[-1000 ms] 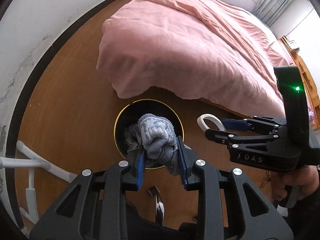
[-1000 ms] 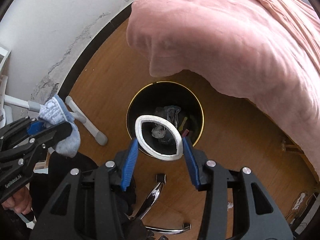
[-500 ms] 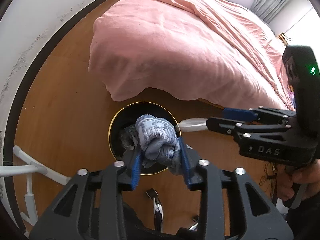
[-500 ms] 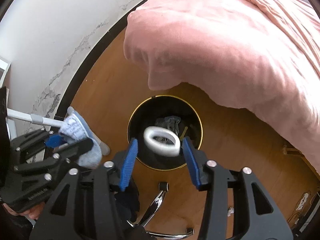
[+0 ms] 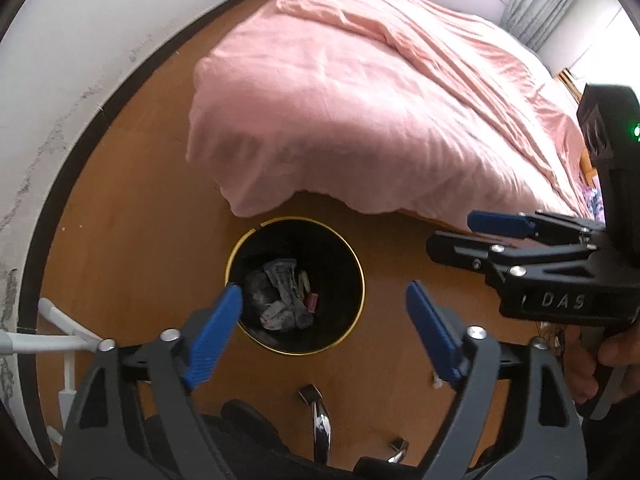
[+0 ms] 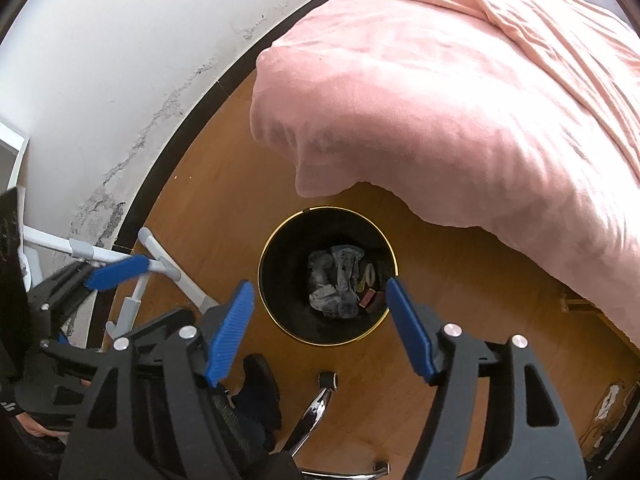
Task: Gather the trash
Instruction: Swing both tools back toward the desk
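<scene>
I see the trash [image 6: 334, 280], a heap of crumpled grey-blue cloth with a pale ring and small coloured scraps beside it, lying at the bottom of the black bin [image 6: 280, 312], which has a gold rim and stands on the wooden floor [image 5: 132, 240] just beside the overhanging edge of the pink bedcover [image 5: 360, 100]. My left gripper [image 5: 325, 312] hangs above the bin; its jaws have just been opening and now stand wide apart with nothing between them. My right gripper [image 6: 320, 312] also hangs above the bin, its jaws just opened too and empty. In the left wrist view, the right gripper's body reads "DAS". A chrome chair leg [image 6: 312, 412] shows below.
</scene>
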